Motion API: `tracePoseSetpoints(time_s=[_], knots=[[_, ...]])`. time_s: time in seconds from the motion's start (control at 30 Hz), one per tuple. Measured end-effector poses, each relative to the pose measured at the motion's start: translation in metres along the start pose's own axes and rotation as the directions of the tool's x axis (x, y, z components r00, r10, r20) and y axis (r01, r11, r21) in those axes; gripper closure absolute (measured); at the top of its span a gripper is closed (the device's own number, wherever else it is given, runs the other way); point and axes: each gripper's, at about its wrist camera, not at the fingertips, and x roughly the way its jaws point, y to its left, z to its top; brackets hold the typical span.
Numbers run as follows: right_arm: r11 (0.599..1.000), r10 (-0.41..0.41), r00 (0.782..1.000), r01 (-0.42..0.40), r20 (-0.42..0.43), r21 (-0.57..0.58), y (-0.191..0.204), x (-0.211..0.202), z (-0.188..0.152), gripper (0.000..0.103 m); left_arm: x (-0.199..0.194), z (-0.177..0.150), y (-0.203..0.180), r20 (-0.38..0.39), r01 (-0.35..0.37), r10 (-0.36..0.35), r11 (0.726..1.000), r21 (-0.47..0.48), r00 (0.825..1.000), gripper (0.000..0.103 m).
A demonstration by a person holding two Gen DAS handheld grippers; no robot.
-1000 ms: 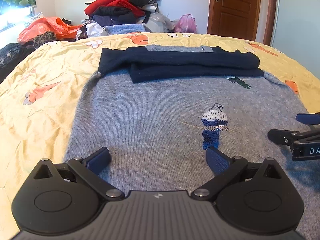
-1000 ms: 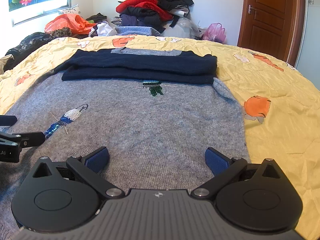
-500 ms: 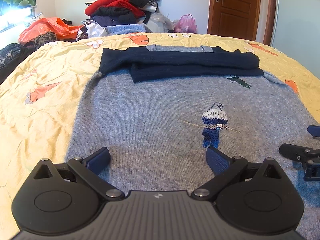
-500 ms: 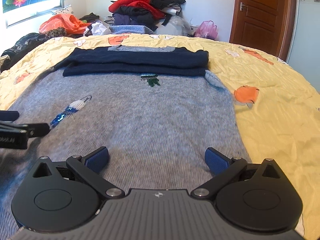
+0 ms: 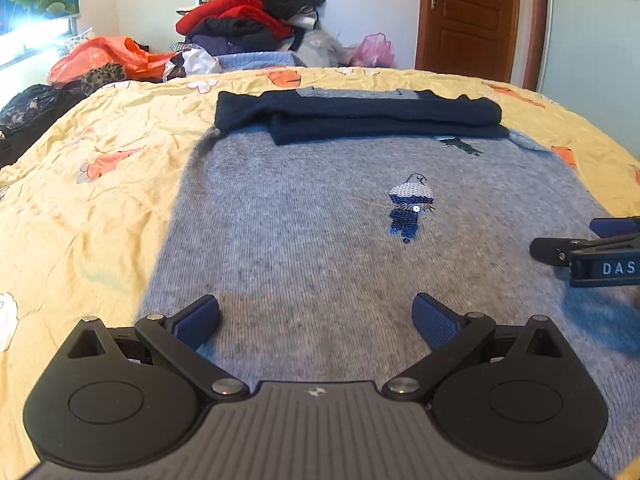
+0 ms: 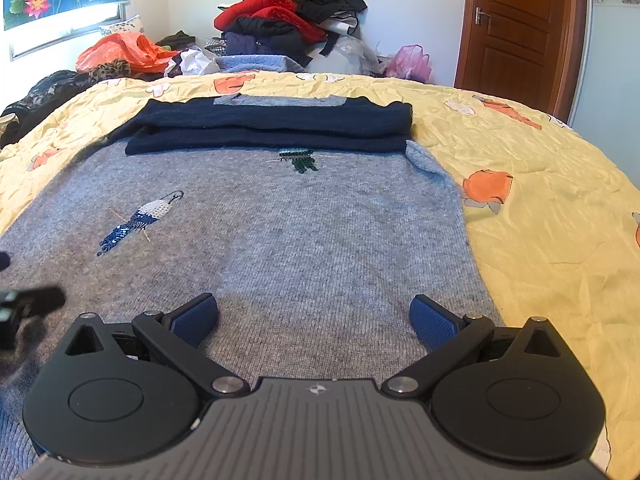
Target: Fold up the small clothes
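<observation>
the grey sweater point(image 5: 320, 240) lies spread flat on the yellow bedspread point(image 5: 92, 208), directly ahead of and beneath both tools. its navy sleeves point(image 5: 360, 118) are already folded across the far end, stacked in a band well ahead of the fingers. that looks like the first stage done; the body still lies full length, so the lengthwise folds appear to remain, probably starting from the near hem, which sits out of view below the tools.

the left gripper point(image 5: 316, 320) hovers low over the near part of the knit with its jaws spread wide and nothing between the blue pads point(image 5: 198, 320). the right gripper point(image 6: 314, 320) is in the same pose, fingers wide apart and empty, over the sweater's near right portion.

the left view shows the sweater's left edge against the bedspread just off the left finger, and the sequin bird point(image 5: 410, 208) ahead and slightly right; the right tool pokes in from its right margin. the right view instead shows the sweater's right edge running past its right finger, the small green motif point(image 6: 300, 160) below the sleeves, and the door point(image 6: 516, 28) more fully. both show the clothes pile point(image 6: 288, 16) far ahead.
</observation>
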Motion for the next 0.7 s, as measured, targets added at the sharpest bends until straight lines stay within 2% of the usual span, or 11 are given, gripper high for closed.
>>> tracePoseSetpoints(time_s=[0.7], knots=[[1.000, -0.010, 1.000, 0.010, 0.002, 0.011, -0.0007, -0.0007, -0.0007, 0.000, 0.0011, 0.0001, -0.0009, -0.003, 0.001, -0.001, 1.000, 0.004, 1.000, 0.000]])
